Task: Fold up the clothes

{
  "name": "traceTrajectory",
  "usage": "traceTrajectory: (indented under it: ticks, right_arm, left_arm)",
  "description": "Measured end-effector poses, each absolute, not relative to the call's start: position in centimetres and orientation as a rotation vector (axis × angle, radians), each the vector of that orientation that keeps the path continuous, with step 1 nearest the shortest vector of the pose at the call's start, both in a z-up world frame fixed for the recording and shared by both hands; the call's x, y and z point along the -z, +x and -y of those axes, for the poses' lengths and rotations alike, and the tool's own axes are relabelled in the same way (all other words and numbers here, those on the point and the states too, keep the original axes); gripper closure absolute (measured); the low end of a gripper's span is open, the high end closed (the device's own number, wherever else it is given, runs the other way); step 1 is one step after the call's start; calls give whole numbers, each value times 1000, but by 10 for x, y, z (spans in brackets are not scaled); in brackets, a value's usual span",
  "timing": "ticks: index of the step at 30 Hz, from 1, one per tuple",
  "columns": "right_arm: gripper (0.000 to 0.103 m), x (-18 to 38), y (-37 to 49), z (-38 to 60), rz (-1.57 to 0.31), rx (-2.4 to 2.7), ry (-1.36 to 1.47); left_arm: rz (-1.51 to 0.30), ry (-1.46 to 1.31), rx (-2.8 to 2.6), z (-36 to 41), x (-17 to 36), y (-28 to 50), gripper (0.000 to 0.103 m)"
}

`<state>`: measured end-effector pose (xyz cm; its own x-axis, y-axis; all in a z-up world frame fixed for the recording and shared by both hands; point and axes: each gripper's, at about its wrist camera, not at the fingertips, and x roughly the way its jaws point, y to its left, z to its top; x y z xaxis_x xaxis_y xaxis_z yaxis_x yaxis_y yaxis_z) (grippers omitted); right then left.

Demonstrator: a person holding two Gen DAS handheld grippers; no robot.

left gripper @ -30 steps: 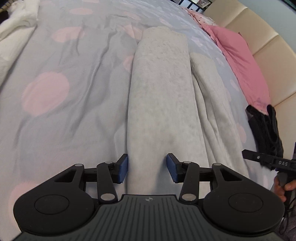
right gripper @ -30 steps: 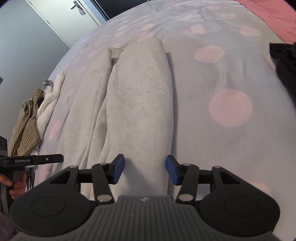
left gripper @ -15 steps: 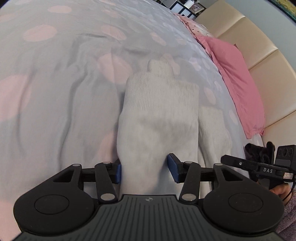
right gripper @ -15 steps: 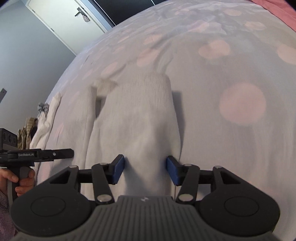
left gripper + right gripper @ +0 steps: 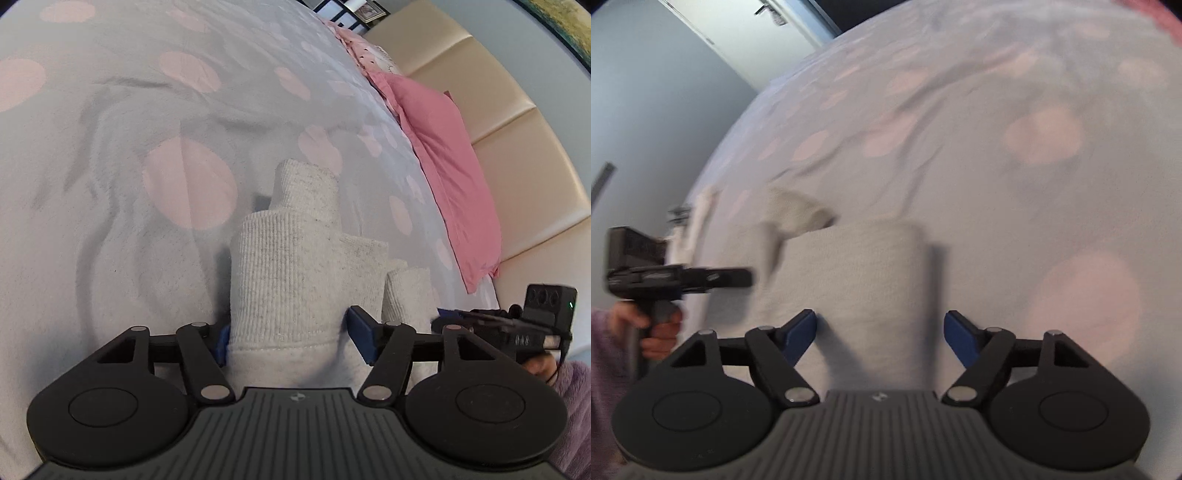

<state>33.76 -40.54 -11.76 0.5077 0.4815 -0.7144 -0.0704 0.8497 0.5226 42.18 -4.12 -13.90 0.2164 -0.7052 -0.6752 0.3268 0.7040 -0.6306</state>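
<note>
A light grey knit garment (image 5: 295, 273) lies folded over on the bed, its ribbed hem facing me and a cuff sticking up behind. My left gripper (image 5: 291, 341) is open, and the fabric fills the gap between its blue pads. In the right wrist view the same garment (image 5: 857, 280) shows blurred. My right gripper (image 5: 879, 338) is open, its jaws wide apart with the fabric between them. Each gripper shows at the edge of the other's view: the right one (image 5: 517, 325), the left one (image 5: 679, 277).
The bed has a grey cover with pink dots (image 5: 184, 184). A pink pillow (image 5: 450, 162) and a cream padded headboard (image 5: 517, 122) are at the right. A white door (image 5: 746, 37) and pale clothes (image 5: 698, 214) at the bed's far edge show in the right wrist view.
Both grippers have moved forward, folding the near end of the garment over so it looks much shorter. The fabric stays between the jaws of both.
</note>
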Motion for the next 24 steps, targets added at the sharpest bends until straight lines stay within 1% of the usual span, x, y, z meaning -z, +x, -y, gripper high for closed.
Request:
traceTrajectory:
  ticks: [2, 4, 5, 6, 7, 8, 9, 10, 11, 12, 13, 14, 17, 24]
  right_arm:
    - [24, 128, 346, 415, -996, -340, 565]
    - [26, 134, 354, 410, -970, -354, 590]
    - [32, 136, 359, 405, -967, -361, 590]
    - [43, 138, 364, 399, -970, -369, 594]
    - [49, 140, 369, 394, -977, -377, 601]
    - [51, 139, 373, 388, -985, -377, 583]
    - [54, 138, 376, 381, -994, -372, 556]
    - [56, 136, 379, 374, -998, -373, 517]
    - [61, 132, 379, 371, -999, -375, 488]
    - [71, 128, 379, 370, -1000, -377, 466]
    - [78, 124, 380, 368, -995, -381, 446]
    - [82, 117, 378, 367, -985, -392, 426]
    - [84, 93, 370, 365, -955, -431, 365]
    - [85, 16, 322, 343, -830, -610, 195]
  left_arm:
    - [-1136, -403, 738, 43, 142, 423, 43]
    - [-1129, -399, 733, 46, 143, 424, 43]
    - [-1127, -388, 730, 47, 142, 425, 43]
    - [-1126, -373, 724, 51, 140, 426, 43]
    - [-1126, -354, 716, 54, 138, 426, 43]
    - [-1125, -334, 709, 57, 136, 427, 45]
    - [-1119, -311, 705, 60, 133, 427, 50]
    - [-1108, -284, 702, 63, 130, 426, 59]
    - [-1100, -267, 701, 65, 128, 426, 67]
    - [-1097, -263, 704, 64, 125, 426, 72]
    - [-1092, -258, 708, 63, 122, 425, 78]
    - [-1084, -252, 713, 63, 118, 423, 82]
    - [-1032, -232, 749, 58, 96, 412, 85]
    - [-892, -106, 918, 46, 17, 363, 86]
